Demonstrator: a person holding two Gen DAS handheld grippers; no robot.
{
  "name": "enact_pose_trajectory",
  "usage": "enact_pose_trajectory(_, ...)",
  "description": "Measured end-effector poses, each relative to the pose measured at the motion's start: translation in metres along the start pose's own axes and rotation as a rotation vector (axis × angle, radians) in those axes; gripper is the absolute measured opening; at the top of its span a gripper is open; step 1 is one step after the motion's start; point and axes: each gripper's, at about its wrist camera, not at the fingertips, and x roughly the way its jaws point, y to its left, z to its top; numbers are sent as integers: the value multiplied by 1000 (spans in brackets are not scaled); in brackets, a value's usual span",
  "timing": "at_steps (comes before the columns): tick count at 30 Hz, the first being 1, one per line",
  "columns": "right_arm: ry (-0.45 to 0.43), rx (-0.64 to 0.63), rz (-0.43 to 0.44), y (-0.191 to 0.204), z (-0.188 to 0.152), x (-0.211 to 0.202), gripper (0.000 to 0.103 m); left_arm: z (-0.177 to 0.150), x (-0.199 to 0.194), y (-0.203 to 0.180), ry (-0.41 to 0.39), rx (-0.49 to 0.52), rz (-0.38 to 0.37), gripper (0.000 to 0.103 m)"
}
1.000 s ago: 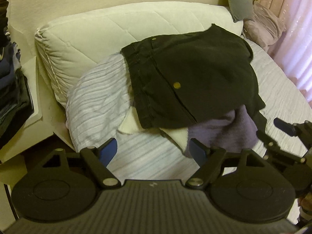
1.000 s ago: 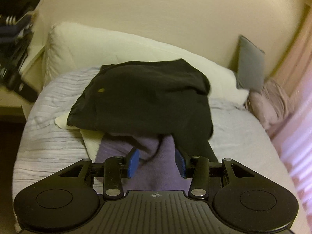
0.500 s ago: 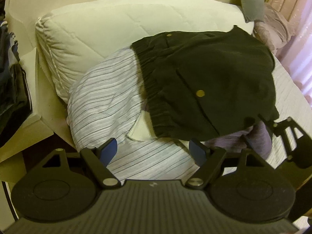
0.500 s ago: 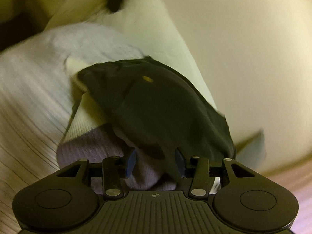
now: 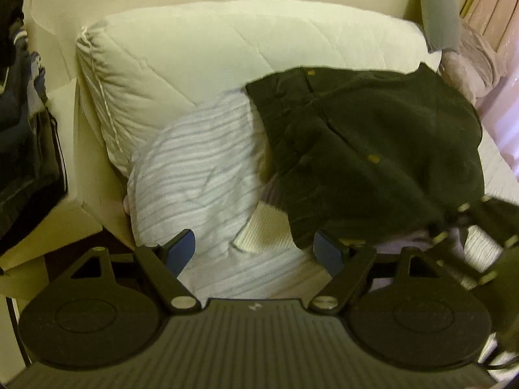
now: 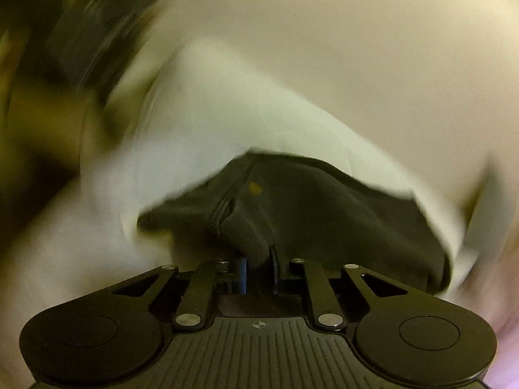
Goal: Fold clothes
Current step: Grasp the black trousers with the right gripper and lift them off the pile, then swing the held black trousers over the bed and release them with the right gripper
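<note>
1. Right tongs (image 6: 258, 274) are closing, with a fold of the dark button-up garment (image 6: 292, 214) between their pads.
2. Left tongs (image 5: 256, 253) gape wide at bottom centre, holding nothing.
3. That garment (image 5: 373, 149) lies centre right on the striped bed sheet (image 5: 201, 175), over a lavender cloth (image 5: 412, 240) and a cream knit (image 5: 262, 233).
4. Behind, upper centre, a quilted cream pillow (image 5: 211, 58).

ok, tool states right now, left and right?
Left tool: open, holding nothing.
Right tool: jaws closing, pinching a fold of the dark garment.
</note>
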Motion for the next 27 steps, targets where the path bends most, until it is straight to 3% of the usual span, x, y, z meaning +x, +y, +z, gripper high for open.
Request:
enact_pose_trajectory(2, -57, 316, 61, -44, 25, -14, 12, 6, -6, -4, -26, 3, -10, 77)
enact_pose_trajectory(4, -157, 576, 60, -90, 40, -32, 12, 12, -14, -10, -54, 16, -28, 77)
enact_pose_trajectory(8, -371, 1021, -21, -175, 44, -81, 12, 22, -32, -29, -113, 57, -79, 77)
enact_pose_trajectory(11, -530, 1255, -97, -220, 32, -137, 12, 23, -45, -50, -145, 100, -133, 77)
enact_pose_trajectory(14, -652, 1295, -233, -232, 23, -210, 11, 21, -58, -77, -166, 156, -199, 77)
enact_pose_trajectory(18, -743, 1353, -425, -218, -4, -322, 11, 9, -75, -125, -181, 260, -305, 77)
enact_pose_trajectory(23, -792, 1394, -655, -159, -53, -441, 12, -34, -103, -202, -171, 430, -463, 77)
enact_pose_trajectory(27, -732, 1371, -810, -107, -89, -521, 12, -88, -127, -258, -133, 565, -581, 77)
